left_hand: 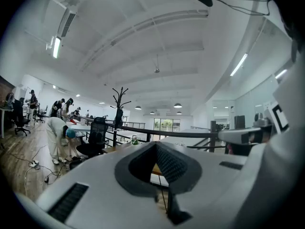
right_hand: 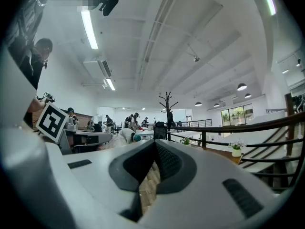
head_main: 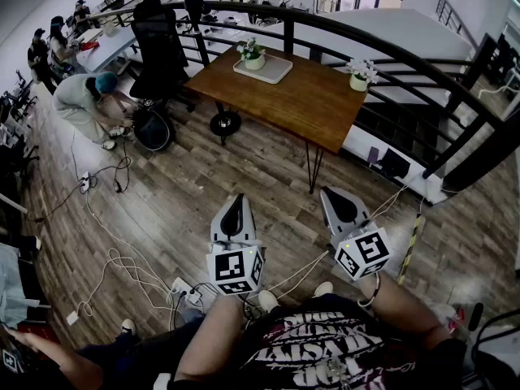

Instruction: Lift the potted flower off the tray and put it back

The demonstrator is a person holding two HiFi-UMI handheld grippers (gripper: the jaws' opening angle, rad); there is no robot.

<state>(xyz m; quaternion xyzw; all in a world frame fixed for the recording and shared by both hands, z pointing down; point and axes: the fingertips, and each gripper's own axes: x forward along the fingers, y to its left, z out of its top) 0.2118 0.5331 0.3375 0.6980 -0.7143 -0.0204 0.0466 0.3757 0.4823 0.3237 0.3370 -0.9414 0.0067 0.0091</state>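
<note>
Head view: potted flower [head_main: 252,54] sits on tray [head_main: 275,70] on far table [head_main: 309,108], well apart from both tools; blooms too small to make out. Left gripper [head_main: 236,201] and right gripper [head_main: 330,196] are near, over the floor. Holder's body is cut off at the bottom edge. Second pot [head_main: 360,74] stands at the table's right; chair [head_main: 158,39] and a crouching person [head_main: 85,96] are far left.

Left gripper view: jaws closed together, nothing held. The flower barely peeks over them.

Right gripper view: jaws closed, nothing held. The flower is tiny, by the railing [right_hand: 215,128].

left tongs [head_main: 236,207] and right tongs [head_main: 333,199], level, jaws together
</note>
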